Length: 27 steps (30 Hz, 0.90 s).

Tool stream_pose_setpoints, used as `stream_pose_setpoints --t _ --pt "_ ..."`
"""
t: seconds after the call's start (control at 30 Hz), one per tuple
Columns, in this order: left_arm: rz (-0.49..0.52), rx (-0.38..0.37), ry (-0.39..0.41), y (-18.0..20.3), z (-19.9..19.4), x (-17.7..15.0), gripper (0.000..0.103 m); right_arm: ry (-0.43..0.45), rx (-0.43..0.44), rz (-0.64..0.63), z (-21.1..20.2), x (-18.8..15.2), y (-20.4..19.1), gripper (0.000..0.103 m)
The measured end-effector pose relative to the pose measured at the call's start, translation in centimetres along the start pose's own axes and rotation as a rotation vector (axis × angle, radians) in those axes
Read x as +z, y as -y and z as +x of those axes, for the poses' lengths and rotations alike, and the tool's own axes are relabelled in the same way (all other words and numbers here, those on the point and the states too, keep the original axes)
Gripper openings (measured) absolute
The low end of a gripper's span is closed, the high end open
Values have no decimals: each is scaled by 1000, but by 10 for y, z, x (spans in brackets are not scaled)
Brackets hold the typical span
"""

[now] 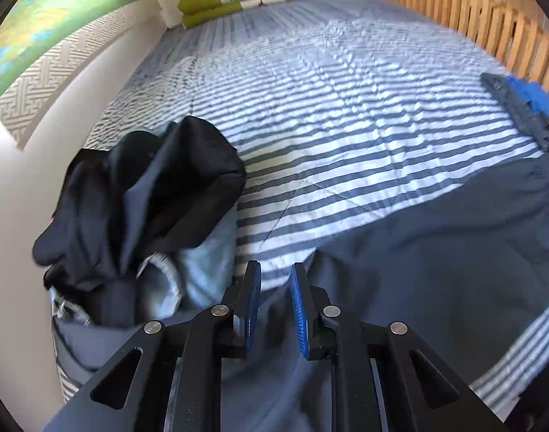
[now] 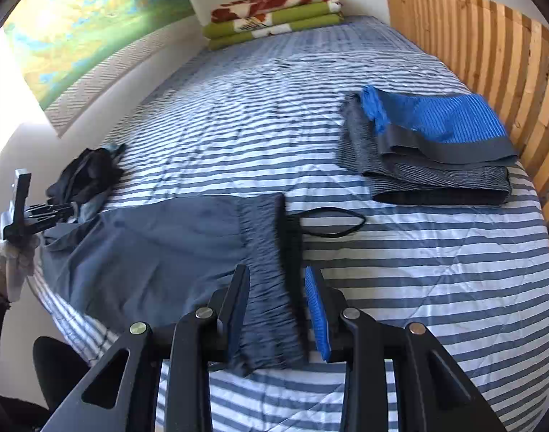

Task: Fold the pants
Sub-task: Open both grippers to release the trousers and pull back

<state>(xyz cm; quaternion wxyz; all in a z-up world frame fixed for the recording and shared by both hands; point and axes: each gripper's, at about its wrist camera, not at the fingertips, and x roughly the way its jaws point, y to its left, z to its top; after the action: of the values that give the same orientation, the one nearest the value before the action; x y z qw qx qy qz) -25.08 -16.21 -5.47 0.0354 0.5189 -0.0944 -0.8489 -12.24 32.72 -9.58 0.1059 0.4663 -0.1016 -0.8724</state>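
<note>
Right under the right gripper [image 2: 276, 302] lies the gathered waistband of one pair of grey-blue pants [image 2: 159, 248], spread flat near the front edge of the striped bedspread [image 2: 418, 270]; its two fingers stand apart on either side of the band, gripping nothing. One black drawstring loop [image 2: 332, 221] trails from the waist. At the leg end, the left gripper [image 1: 276, 288] hovers released over the fabric, held by a white-gloved hand [image 2: 17, 255]. Beside it sits one heap of dark clothes [image 1: 141, 201]. One folded stack, blue on grey [image 2: 429, 147], rests by the wooden slats [image 2: 490, 54]. One folded blanket [image 2: 274, 14] lies at the far end.
</note>
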Motion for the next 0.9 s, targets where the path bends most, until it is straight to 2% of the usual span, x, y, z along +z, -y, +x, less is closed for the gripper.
stream_pose_setpoints --t 0.1,0.23,0.37,0.47,0.57,0.63,0.7,0.77,0.83,0.9 --pt "-35 -8 13 -18 -29 -32 18 -9 52 -150 1 -15 -63 30" --pt "-117 9 -26 -45 -49 -93 18 -41 141 -414 29 -36 -166 31" --pt "-199 12 -72 -68 -53 -149 18 -109 211 -707 75 -73 -276 32" --pt "-243 0 -108 -77 -46 -185 18 -155 267 -825 104 -96 -329 32" --pt "-277 -15 -136 -83 -37 -210 18 -195 249 -934 132 -118 -361 34" --pt "-316 -53 -147 -90 -30 -221 18 -229 224 -995 148 -129 -372 35" --pt "-334 -39 -151 -96 -25 -226 18 -233 169 -1069 161 -138 -379 36" --pt "-338 -38 -117 -105 -27 -221 18 -229 138 -1112 165 -142 -382 36" --pt "-339 -47 -79 -117 -30 -207 18 -248 144 -1092 167 -140 -380 36" --pt "-329 -41 -74 -127 -24 -190 18 -263 149 -1058 168 -136 -377 36"
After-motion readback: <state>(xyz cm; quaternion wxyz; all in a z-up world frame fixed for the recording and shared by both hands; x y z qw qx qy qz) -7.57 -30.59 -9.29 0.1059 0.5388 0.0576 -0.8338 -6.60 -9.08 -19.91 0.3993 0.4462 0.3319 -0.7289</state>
